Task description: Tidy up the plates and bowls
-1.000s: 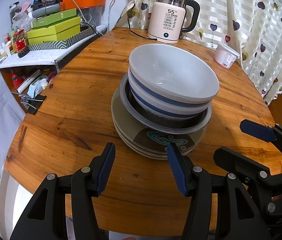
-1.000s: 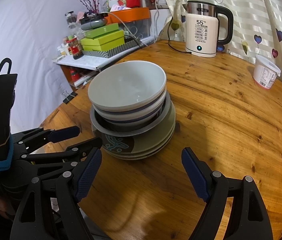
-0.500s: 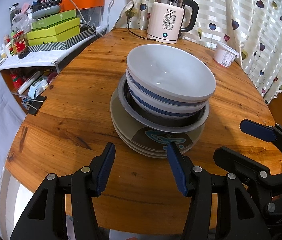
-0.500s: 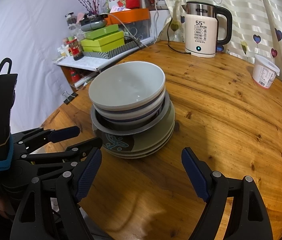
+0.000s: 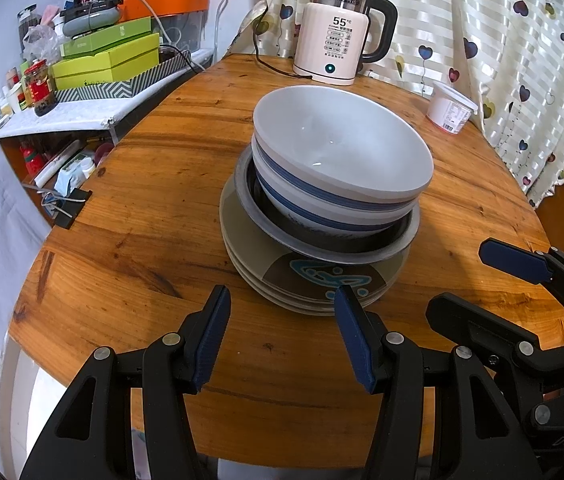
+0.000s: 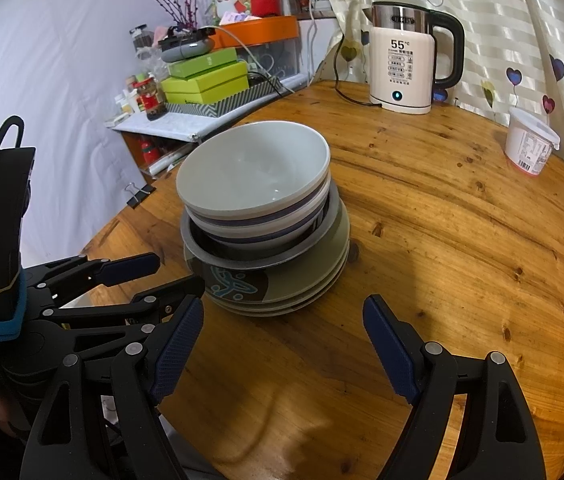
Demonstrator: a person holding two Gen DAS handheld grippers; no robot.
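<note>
the plates and bowls look already gathered into one stack (image 5: 322, 216): two blue-banded bowls (image 5: 342, 160) nested on top, sitting in a grey rimmed dish (image 6: 282, 258), over a few patterned plates (image 5: 314, 280). i judge the sorting mostly done; what is left, if anything, may be only squaring the pile or moving it, and i cannot tell which. my left tool (image 5: 282, 334) hangs just in front of the stack, jaws spread wide and empty. my right tool (image 6: 284, 344) sits near the stack too, also wide apart, gripping nothing. the stack stands in the middle of the surface (image 6: 462, 240). right of the stack is bare wood; the kettle (image 5: 340, 36) and a white tub (image 6: 530, 146) stand well behind it. the near rim curves away just left of the stack.
</note>
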